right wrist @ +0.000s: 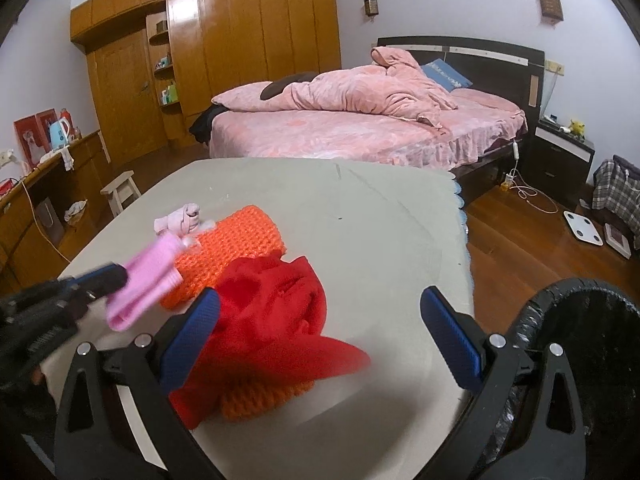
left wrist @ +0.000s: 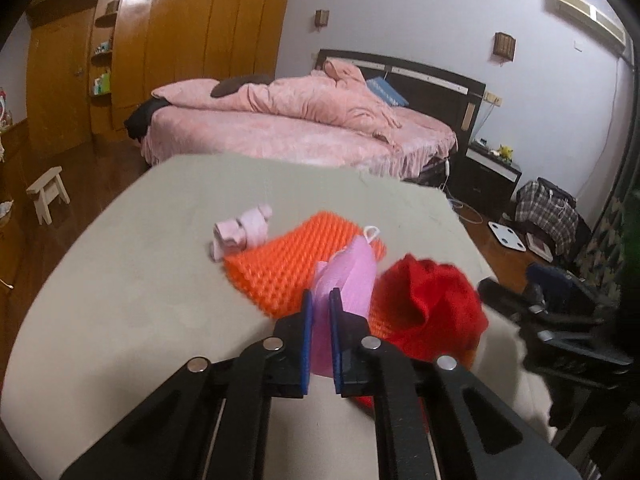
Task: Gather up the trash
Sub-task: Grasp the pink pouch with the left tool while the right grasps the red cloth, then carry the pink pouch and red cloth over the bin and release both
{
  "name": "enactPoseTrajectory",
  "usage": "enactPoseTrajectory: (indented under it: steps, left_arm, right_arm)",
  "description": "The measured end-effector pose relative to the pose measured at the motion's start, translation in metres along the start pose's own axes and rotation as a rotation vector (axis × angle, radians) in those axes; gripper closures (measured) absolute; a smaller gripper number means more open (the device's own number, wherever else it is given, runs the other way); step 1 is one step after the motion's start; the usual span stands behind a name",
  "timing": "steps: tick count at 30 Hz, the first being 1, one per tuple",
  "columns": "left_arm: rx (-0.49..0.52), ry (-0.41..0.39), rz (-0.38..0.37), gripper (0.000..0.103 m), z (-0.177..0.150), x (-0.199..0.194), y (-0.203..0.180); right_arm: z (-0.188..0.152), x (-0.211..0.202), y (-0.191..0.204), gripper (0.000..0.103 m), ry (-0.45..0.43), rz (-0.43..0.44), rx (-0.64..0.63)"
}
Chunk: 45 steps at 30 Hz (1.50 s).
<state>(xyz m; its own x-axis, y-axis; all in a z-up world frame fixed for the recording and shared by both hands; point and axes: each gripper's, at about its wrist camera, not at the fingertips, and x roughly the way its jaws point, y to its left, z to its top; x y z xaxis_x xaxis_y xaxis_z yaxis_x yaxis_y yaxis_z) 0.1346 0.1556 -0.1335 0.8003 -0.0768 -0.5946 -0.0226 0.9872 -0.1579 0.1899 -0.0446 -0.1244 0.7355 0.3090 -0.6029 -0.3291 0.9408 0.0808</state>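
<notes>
Left wrist view: left gripper jaws pinch a pink cloth above the bench. Right gripper, jaws wide, straddles the red cloth; carrying pink to the bin right of them likely comes next.

Pink bed, wooden wardrobe

The black-lined round trash bin is running off frame; the red knitted cloth is covering the orange textured mat.
</notes>
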Motion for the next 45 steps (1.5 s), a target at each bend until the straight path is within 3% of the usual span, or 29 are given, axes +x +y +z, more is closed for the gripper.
enactPoseTrajectory:
  steps: [3, 9, 11, 15, 19, 22, 25, 28, 34, 37, 41, 45]
  left_arm:
    - [-0.007, -0.013, 0.007, 0.095, 0.005, -0.002, 0.002]
    - [-0.025, -0.009, 0.022, 0.095, 0.006, 0.003, 0.009]
    - [-0.024, 0.002, 0.016, 0.095, 0.005, 0.005, 0.009]
    - [-0.016, 0.042, -0.009, 0.094, -0.002, 0.013, 0.007]
    - [-0.013, 0.076, -0.038, 0.067, -0.009, 0.022, 0.000]
    - [0.009, 0.106, -0.040, 0.059, -0.013, 0.032, -0.009]
    - [0.016, 0.159, -0.045, 0.059, -0.019, 0.047, -0.010]
    - [0.012, 0.203, -0.066, 0.082, -0.022, 0.055, -0.009]
    - [0.010, 0.126, -0.080, 0.091, -0.016, 0.037, -0.009]
    - [0.021, 0.094, -0.076, 0.091, -0.012, 0.028, -0.012]
    - [0.019, 0.067, -0.066, 0.091, -0.004, 0.019, -0.012]
    - [0.007, 0.060, -0.045, 0.091, 0.001, 0.012, -0.008]
  right_arm:
    - [0.002, 0.009, 0.003, 0.009, 0.013, 0.009, -0.001]
    - [-0.002, 0.030, 0.011, 0.026, 0.073, 0.026, -0.012]
    - [-0.005, 0.035, 0.012, 0.038, 0.098, 0.037, -0.007]
    - [-0.008, 0.035, 0.012, 0.043, 0.116, 0.057, -0.002]
    - [-0.008, 0.032, 0.007, 0.043, 0.111, 0.046, 0.005]
    - [-0.008, 0.031, 0.002, 0.043, 0.109, 0.046, 0.010]
    - [-0.009, 0.031, 0.001, 0.042, 0.108, 0.049, 0.010]
    - [-0.008, 0.029, 0.000, 0.042, 0.104, 0.051, 0.011]
    - [-0.001, 0.025, 0.000, 0.042, 0.088, 0.067, 0.013]
    - [0.001, 0.027, 0.003, 0.054, 0.095, 0.081, 0.000]
    - [0.004, 0.032, 0.008, 0.087, 0.131, 0.122, -0.013]
    - [0.009, 0.022, 0.008, 0.093, 0.104, 0.164, 0.002]
